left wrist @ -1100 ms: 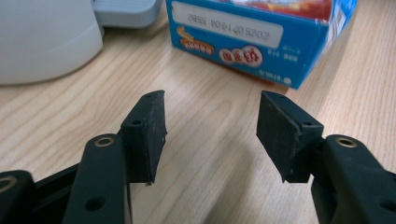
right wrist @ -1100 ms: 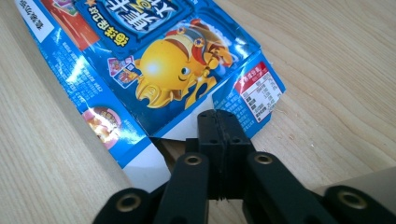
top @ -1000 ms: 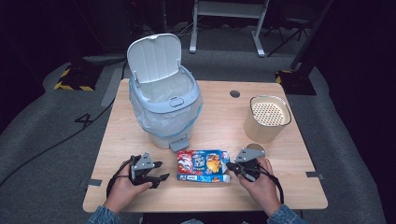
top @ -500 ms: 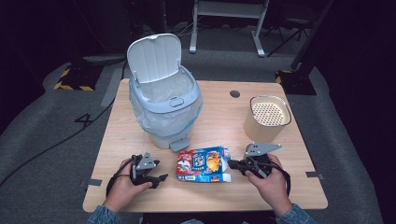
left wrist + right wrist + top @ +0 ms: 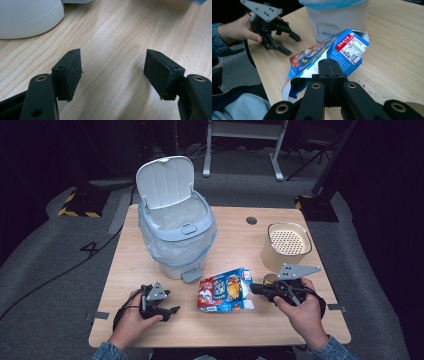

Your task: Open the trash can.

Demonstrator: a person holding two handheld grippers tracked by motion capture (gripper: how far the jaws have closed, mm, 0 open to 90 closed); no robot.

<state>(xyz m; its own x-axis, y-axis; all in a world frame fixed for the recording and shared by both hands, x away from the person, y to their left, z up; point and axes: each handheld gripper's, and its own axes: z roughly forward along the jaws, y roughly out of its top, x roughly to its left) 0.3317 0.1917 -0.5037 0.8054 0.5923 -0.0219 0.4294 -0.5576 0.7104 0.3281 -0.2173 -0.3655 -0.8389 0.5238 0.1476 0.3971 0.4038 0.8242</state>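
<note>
From the high view, one flattened carton (image 5: 223, 293) lay on the worktop (image 5: 240, 240), just in front of the one bin (image 5: 176, 227), whose lid stood open. One tan cylinder (image 5: 285, 246) with a perforated top stood at the right. The right gripper (image 5: 255, 289) met the carton's right end, while the left gripper (image 5: 172, 310) rested well apart from it on the left, held in a hand (image 5: 131, 317).

In the left gripper view, the two fingers (image 5: 70, 72) were spread wide over bare wood, nothing between them; the bin's white base sat at the upper left.

In the right gripper view, the right gripper's fingers (image 5: 332, 68) were pressed together on the carton's torn rim, pinching a flap of it, and the carton looked tilted up off the wood. The left gripper showed farther off, with its fingers apart.

The carton seemed empty, light and crushable: thin card, likely slick with print, liable to bend or tear at a ragged edge. A folded seam or a doubled wall would probably give a surer hold than a single loose flap.
</note>
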